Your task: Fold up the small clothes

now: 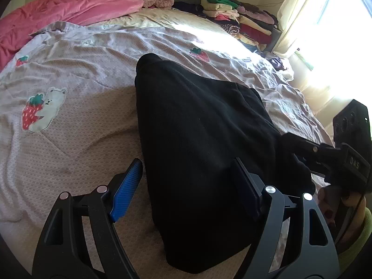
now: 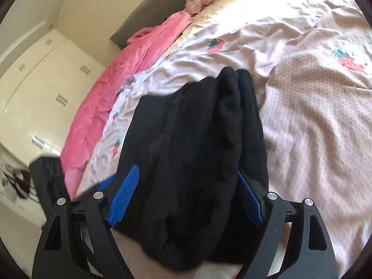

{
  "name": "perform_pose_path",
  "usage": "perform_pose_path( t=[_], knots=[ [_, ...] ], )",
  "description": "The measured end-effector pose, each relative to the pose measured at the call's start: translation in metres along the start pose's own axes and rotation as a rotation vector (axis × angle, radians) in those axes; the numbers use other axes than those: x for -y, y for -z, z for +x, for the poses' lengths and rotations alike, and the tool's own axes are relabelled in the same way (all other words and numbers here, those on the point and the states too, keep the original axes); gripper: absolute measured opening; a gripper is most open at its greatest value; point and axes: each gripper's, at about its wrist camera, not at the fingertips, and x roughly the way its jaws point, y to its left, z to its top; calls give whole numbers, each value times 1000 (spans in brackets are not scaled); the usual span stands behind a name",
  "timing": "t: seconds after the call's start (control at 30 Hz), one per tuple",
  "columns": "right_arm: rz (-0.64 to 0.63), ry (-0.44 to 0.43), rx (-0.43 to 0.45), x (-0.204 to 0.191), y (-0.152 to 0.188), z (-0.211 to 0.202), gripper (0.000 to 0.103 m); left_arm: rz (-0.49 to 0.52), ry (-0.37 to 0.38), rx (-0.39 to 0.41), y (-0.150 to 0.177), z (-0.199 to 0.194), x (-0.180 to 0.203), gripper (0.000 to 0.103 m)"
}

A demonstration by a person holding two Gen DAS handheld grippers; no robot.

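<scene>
A black fleece garment point(image 1: 197, 127) lies folded into a long strip on the pale strawberry-print bedspread point(image 1: 81, 139). My left gripper point(image 1: 188, 169) stands open astride its near end. The left blue pad point(image 1: 127, 190) is just clear of the cloth, and the right finger rests against its edge. In the right wrist view the same black garment point(image 2: 197, 127) shows in bunched ridges. My right gripper point(image 2: 188, 174) is open around it, and neither blue pad point(image 2: 125, 195) squeezes it. A hand holds the right tool's black housing point(image 1: 344, 162) at the garment's right side.
A pink blanket point(image 1: 58, 11) is heaped along the bed's far left. A stack of folded clothes point(image 1: 237, 18) stands at the far right by the sunlit curtained window point(image 1: 320, 23). White wardrobe doors point(image 2: 46, 81) stand beyond the bed.
</scene>
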Motion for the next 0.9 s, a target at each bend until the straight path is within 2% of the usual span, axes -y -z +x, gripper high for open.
perform_pose_path(
  t=[0.07, 0.13, 0.2, 0.27, 0.33, 0.43, 0.7, 0.8, 0.9],
  knots=[
    [15, 2, -3, 3, -5, 3, 74, 7, -4, 2, 0, -1, 1, 70],
    [-13, 5, 4, 1, -7, 4, 48, 13, -9, 4, 0, -2, 2, 70],
    [-41, 2, -6, -1, -9, 5, 39, 15, -12, 6, -1, -2, 3, 70],
    [-73, 20, -11, -6, -10, 7, 36, 18, -15, 8, -1, -3, 3, 70],
    [-114, 40, -3, -12, -10, 6, 24, 18, -17, 9, -1, -3, 4, 70],
    [-176, 68, 20, -21, -11, 5, 20, 20, -19, 10, -2, -4, 5, 70],
    [-371, 148, 124, -54, -14, -19, 18, 25, 2, 33, -6, -16, 11, 71],
    [-378, 189, 144, -49, -15, -24, 17, 25, 18, 26, -7, -16, 16, 71],
    [-326, 221, 119, -28, -16, -17, 18, 57, 11, 8, -3, -11, 23, 71]
  ],
)
